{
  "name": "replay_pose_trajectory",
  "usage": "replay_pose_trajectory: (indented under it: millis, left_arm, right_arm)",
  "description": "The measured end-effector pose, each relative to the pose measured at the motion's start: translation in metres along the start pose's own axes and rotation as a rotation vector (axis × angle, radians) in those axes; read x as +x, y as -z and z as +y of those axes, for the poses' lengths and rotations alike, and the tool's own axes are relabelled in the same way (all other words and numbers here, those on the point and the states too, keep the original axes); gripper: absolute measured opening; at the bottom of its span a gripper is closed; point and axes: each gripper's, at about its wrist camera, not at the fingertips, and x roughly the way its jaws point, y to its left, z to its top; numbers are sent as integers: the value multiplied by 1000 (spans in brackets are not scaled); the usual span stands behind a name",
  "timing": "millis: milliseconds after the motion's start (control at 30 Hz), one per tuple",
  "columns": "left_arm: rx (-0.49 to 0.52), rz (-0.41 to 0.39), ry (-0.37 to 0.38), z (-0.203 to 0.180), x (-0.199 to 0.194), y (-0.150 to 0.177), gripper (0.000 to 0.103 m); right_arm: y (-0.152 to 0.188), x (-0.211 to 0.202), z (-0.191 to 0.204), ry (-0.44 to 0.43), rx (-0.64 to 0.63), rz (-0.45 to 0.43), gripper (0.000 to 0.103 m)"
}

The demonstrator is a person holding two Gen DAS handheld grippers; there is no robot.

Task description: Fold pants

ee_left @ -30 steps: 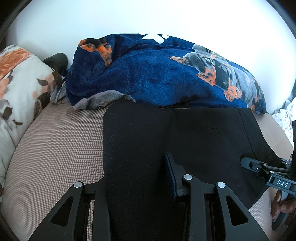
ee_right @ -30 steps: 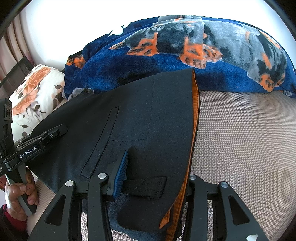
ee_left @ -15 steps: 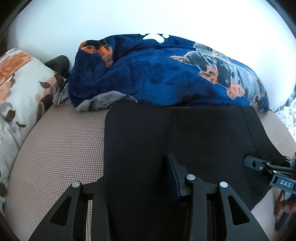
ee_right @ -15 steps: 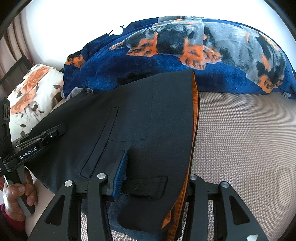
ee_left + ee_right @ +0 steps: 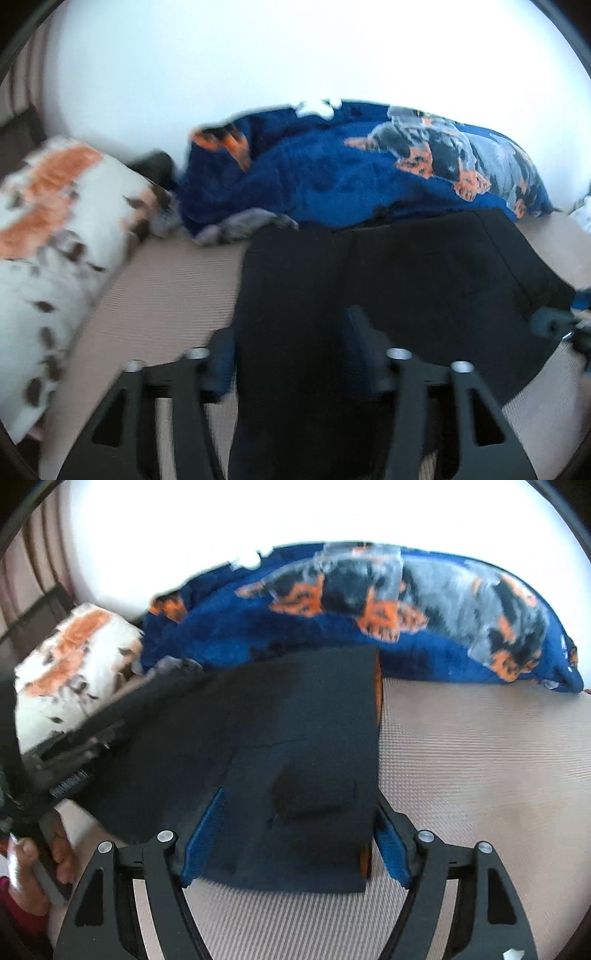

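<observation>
Black pants (image 5: 388,280) lie folded flat on the beige bed cover, with an orange lining along the waist edge (image 5: 377,701). My left gripper (image 5: 291,354) is open, its fingers standing on either side of the pants' left part. My right gripper (image 5: 299,838) is open, its blue pads (image 5: 207,834) spread wide on either side of the waist end (image 5: 306,775). Both frames are blurred. Each gripper shows at the edge of the other's view, the right gripper as a blur in the left wrist view (image 5: 557,325) and the left gripper's body in the right wrist view (image 5: 55,771).
A blue dog-print blanket (image 5: 369,173) is heaped along the white wall behind the pants. A floral pillow (image 5: 48,251) lies at the left. Bare beige cover (image 5: 480,760) stretches to the right of the pants.
Both grippers have opened and let go of the pants, which now lie flat. Both cameras have pulled back and tilted, blurring the views.
</observation>
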Motion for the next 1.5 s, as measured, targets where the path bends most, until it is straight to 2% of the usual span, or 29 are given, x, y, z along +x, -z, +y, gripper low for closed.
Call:
replay_pose_trajectory:
  millis: [33, 67, 133, 233, 367, 500, 600, 733, 833, 933, 1233, 1433, 1500]
  left_arm:
    - [8, -48, -30, -3, -17, 1, 85]
    - [12, -94, -44, -5, -33, 2, 96]
    - [20, -192, -45, -12, -71, 1, 103]
    - [30, -270, -80, -24, -116, -4, 103]
    - [38, -332, -86, -40, -167, -9, 103]
    - [18, -378, -149, -56, -215, -13, 103]
    - [-21, -407, -136, -63, -245, -13, 103]
    - [-52, -377, 53, -69, -271, -19, 103]
    - [-65, -359, 116, -76, -282, -22, 103]
    - [-63, -334, 148, -83, -288, -24, 103]
    - [-7, -330, 132, -105, -303, -13, 103]
    - [-6, -278, 155, -112, -299, -5, 103]
    - [-17, -277, 129, -114, -297, -2, 103]
  right_arm:
    - [1, -8, 0, -9, 8, -10, 74]
    - [3, -22, -3, -24, 22, -30, 74]
    - [6, -44, -5, -48, 33, -63, 74]
    - [14, -79, -2, -57, 9, -105, 74]
    - [32, -127, -3, -64, -14, -162, 74]
    - [40, -154, 0, -75, -1, -198, 75]
    - [43, -172, 5, -85, 10, -224, 75]
    - [48, -194, 7, -88, 6, -254, 76]
    - [55, -208, 9, -86, -8, -266, 76]
    - [63, -221, 11, -74, -21, -279, 76]
    - [76, -238, 9, -72, -32, -281, 76]
    - [83, -244, 14, -77, -42, -278, 77]
    - [84, -245, 15, -77, -44, -278, 78]
